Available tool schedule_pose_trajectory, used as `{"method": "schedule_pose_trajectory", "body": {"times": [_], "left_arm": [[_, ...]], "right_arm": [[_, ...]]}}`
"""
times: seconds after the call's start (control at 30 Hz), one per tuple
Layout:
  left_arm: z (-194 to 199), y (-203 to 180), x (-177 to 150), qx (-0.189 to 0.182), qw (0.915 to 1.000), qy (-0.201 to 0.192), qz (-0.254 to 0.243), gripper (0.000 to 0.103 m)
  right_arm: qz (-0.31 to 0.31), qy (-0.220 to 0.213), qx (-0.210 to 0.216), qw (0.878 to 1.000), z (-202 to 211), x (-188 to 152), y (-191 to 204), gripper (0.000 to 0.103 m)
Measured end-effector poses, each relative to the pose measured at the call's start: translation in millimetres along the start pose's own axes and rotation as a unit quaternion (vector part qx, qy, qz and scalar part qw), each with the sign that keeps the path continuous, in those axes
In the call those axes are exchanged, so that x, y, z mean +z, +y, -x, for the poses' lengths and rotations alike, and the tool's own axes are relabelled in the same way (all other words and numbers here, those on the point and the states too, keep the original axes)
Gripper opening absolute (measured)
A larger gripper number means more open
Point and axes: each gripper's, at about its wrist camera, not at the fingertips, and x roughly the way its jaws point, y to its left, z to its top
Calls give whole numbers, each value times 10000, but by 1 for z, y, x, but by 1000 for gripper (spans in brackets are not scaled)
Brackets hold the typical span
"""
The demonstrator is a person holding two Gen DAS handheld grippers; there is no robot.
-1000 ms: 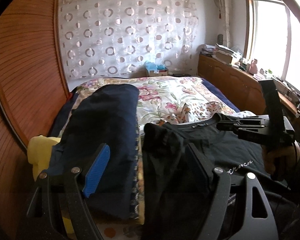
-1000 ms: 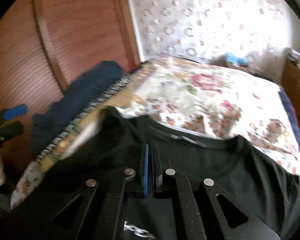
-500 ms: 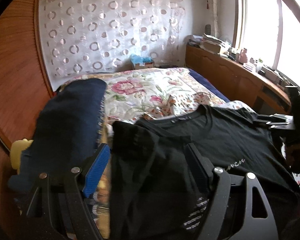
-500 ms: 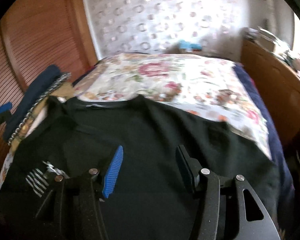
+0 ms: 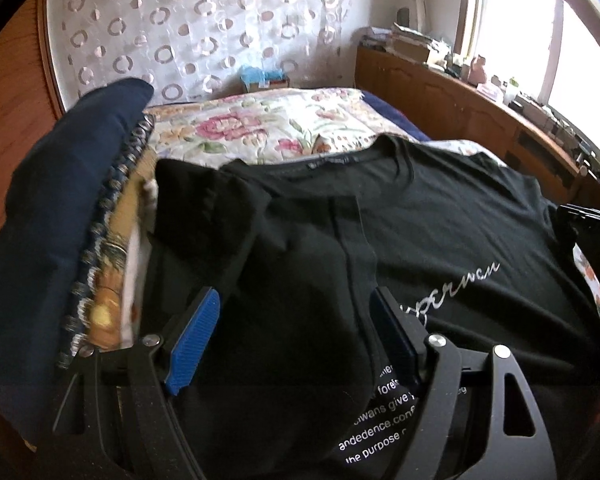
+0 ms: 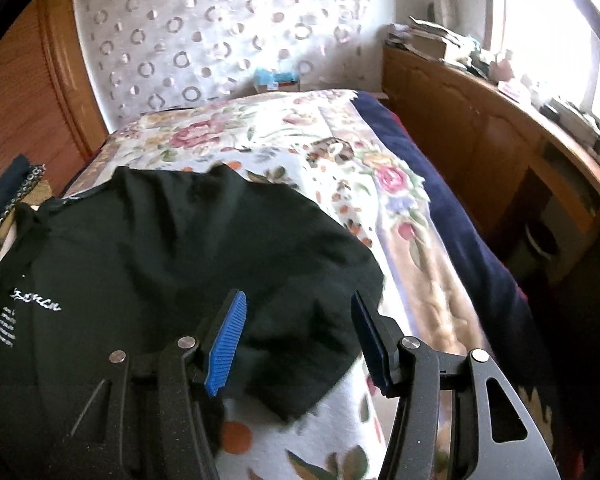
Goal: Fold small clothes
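A black T-shirt [image 5: 440, 220] with white lettering lies on the floral bedspread [image 5: 268, 128], its left side folded over toward the middle. My left gripper [image 5: 296, 336] is open, its jaws hanging over the folded left part of the shirt. In the right wrist view the same shirt [image 6: 160, 248] fills the left half, its right sleeve near the bed's edge. My right gripper [image 6: 298, 336] is open and empty, right above that sleeve.
A pile of dark blue folded cloth [image 5: 60, 200] lies at the left of the shirt. A wooden wardrobe [image 6: 32, 92] stands on the left, a wooden cabinet [image 6: 500, 140] with clutter on the right under the window. A navy blanket [image 6: 452, 208] edges the bed's right side.
My right gripper has opened, letting go of the shirt, and swung right to the sleeve. My left gripper has stayed open and moved forward over the folded left part.
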Motion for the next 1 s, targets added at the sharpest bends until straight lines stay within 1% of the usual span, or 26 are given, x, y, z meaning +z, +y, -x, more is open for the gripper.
{"method": "schedule_pose_trajectory", "body": {"times": [0.13, 0.17, 0.27, 0.3, 0.33, 0.37, 0.43, 0.5, 0.6, 0.67, 0.7, 0.73, 0.83, 0.87, 1.0], "left_arm": [[-10, -5, -4, 4, 9999, 144, -52, 78], [-13, -7, -5, 11, 9998, 185, -63, 78], [-19, -9, -8, 31, 9994, 324, -96, 78], [-19, -10, -8, 54, 9993, 351, -119, 78], [-19, -10, -8, 56, 9993, 344, -131, 78], [-20, -11, -8, 59, 9992, 358, -141, 78], [-20, -11, -8, 65, 9992, 368, -165, 79], [-21, -11, -8, 29, 9991, 393, -175, 83], [-23, -13, -8, 65, 9988, 420, -236, 86], [-24, -13, -8, 39, 9988, 442, -228, 90], [-24, -14, -7, 32, 9987, 453, -245, 91], [-25, -15, -7, 38, 9986, 460, -264, 93], [-26, -14, -7, 39, 9985, 495, -249, 98], [-27, -14, -7, 38, 9984, 511, -248, 100], [-28, -16, -7, 50, 9983, 520, -253, 101]], "right_arm": [[-55, 163, 20, 9998, 8, 1, 0, 57], [-96, 174, 49, 9998, 14, 0, -4, 57], [-176, 235, 140, 9995, 12, 4, -16, 57], [-173, 265, 165, 9994, 13, 6, -25, 57], [-164, 272, 183, 9993, 10, 7, -28, 57], [-172, 277, 223, 9992, 4, 16, -36, 56], [-195, 269, 249, 9991, 5, 18, -38, 56], [-189, 260, 285, 9991, 2, 17, -40, 50], [-76, 212, 171, 9996, -2, 15, -36, 46], [-6, 119, 47, 9999, -3, 16, -34, 35], [17, 78, 76, 9999, -2, 17, -34, 18], [47, 86, 144, 9998, -4, 16, -32, 10], [213, 29, 143, 9997, -4, 17, -27, 7], [196, -60, 195, 9996, -1, 19, -26, 7], [206, -463, 509, 9974, 17, 27, -14, 6]]}}
